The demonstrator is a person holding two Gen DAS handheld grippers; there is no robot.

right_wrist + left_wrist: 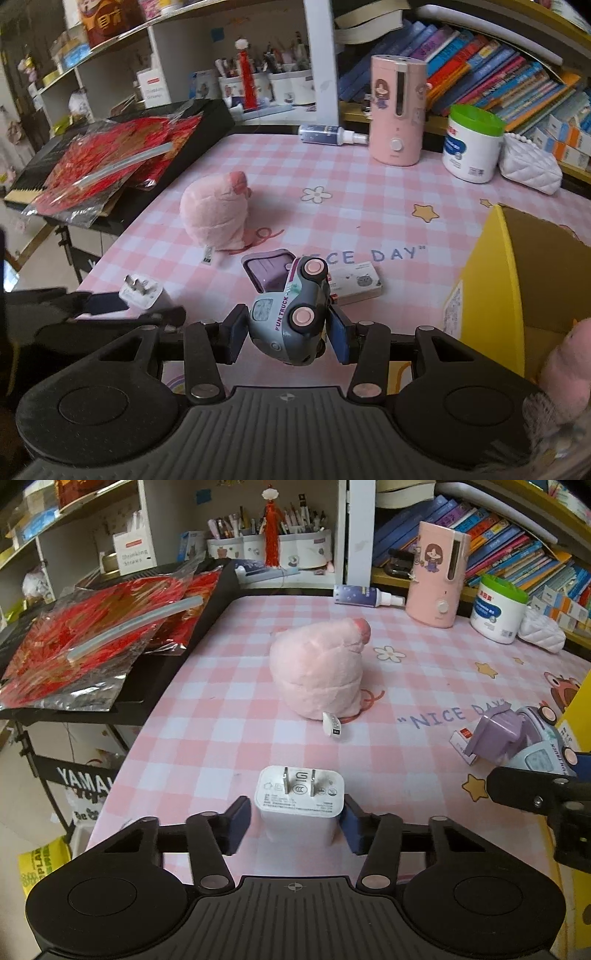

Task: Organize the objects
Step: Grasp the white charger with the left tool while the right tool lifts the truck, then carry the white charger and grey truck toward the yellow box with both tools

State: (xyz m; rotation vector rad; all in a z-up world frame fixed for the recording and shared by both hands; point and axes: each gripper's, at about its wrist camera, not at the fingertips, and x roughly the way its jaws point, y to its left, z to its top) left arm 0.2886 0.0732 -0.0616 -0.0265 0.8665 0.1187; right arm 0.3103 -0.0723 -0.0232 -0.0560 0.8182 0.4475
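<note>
Low in the left wrist view, the left gripper has its pads against a white charger standing on the checked table. The right gripper grips a tilted toy truck at lower centre; behind sits a pink plush.

The plug sits on the table, between the left gripper's fingers. Behind it stands the soft toy. To the right, the toy truck is up in the right gripper, with the box further right.
</note>
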